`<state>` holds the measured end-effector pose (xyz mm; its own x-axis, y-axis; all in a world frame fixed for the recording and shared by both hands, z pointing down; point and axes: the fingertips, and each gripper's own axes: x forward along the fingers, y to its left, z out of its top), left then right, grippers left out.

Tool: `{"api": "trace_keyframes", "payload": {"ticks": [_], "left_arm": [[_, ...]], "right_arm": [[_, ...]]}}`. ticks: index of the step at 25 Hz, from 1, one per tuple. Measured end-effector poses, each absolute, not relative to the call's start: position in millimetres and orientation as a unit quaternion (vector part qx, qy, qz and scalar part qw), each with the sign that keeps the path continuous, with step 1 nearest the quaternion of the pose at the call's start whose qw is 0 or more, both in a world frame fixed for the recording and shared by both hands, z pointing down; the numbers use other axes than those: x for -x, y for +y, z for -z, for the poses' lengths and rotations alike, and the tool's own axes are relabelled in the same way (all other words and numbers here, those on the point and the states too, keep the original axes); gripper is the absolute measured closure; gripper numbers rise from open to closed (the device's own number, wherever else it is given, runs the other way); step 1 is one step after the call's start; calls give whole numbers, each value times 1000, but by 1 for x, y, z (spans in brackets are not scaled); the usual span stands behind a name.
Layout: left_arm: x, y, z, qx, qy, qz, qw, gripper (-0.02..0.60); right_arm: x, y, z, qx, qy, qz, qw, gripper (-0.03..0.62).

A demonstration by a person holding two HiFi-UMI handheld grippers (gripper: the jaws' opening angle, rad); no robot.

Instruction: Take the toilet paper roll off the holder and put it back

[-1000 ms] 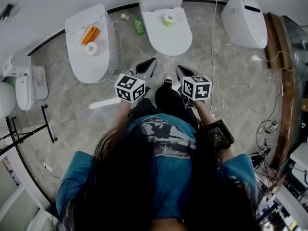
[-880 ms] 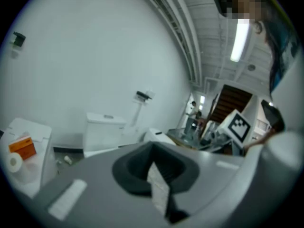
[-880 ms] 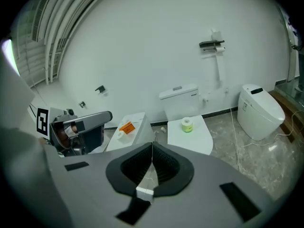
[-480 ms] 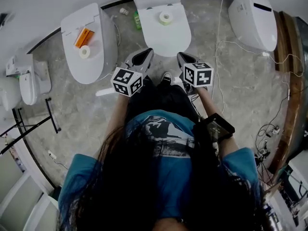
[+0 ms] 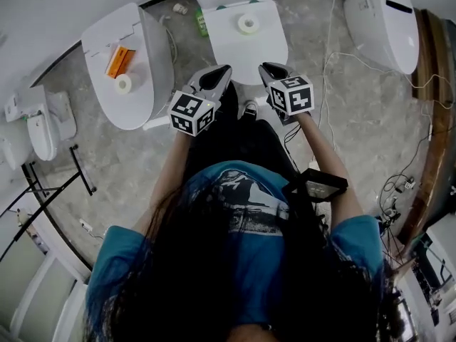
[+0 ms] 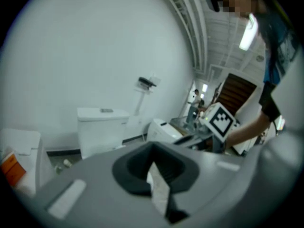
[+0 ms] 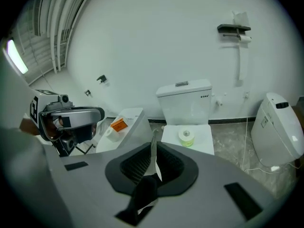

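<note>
A black wall holder (image 7: pixel 233 29) carries a white toilet paper roll (image 7: pixel 244 38) high above the middle toilet (image 7: pixel 186 109); the left gripper view shows the holder (image 6: pixel 147 82) small and far off. My left gripper (image 5: pixel 225 70) and right gripper (image 5: pixel 263 67) hang side by side in front of that toilet, short of its lid (image 5: pixel 246 48). The jaws of both meet with nothing between them. The right gripper's (image 7: pixel 154 148) pads touch along a thin seam, and so do the left gripper's (image 6: pixel 153 167). A second roll (image 5: pixel 248 24) stands on the lid.
On the left toilet (image 5: pixel 142 98) lie an orange box (image 5: pixel 116 61) and another roll (image 5: pixel 123 84). A third toilet (image 5: pixel 385 20) stands at the right, with cables (image 5: pixel 329 55) trailing over the floor. A green bottle (image 5: pixel 201 23) lies by the wall; a black rack (image 5: pixel 78 180) stands at the left.
Both grippers have moved forward together toward the middle toilet. Their jaws stay closed and empty.
</note>
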<state>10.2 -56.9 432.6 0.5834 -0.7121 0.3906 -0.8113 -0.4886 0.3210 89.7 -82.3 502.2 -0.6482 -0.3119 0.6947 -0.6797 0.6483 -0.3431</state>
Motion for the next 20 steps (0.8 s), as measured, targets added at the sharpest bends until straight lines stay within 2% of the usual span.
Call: {"api": "trace_keyframes", "payload": {"ticks": [3,4,6,11,16,20], "left_arm": [[1,-87,-454,-865,-420,-127,244,580],[5,-98,-462,-867,-411,-136,244,580],[14,-120,-479,-872,-395,-145,251,580],[38,-172,-527,-880,-354,-155,276,581],[56,-218,-568,-884,-329,-140,302,580],[63,-244,-596,-887,-314,-141,308,580]], "right_arm": [[-77,-117,-517,-293,-852,-293,319,574],[-72,-129,-523,-291,-854,-287,323,551],[-60,-152,-536,-279,-860,-268,334,407],[-34,-198,-587,-231,-859,-227,396,358],[-21,-241,-660,-213,-834,-178,477,251],[-23,-273,-725,-223,-801,-121,543,229]]}}
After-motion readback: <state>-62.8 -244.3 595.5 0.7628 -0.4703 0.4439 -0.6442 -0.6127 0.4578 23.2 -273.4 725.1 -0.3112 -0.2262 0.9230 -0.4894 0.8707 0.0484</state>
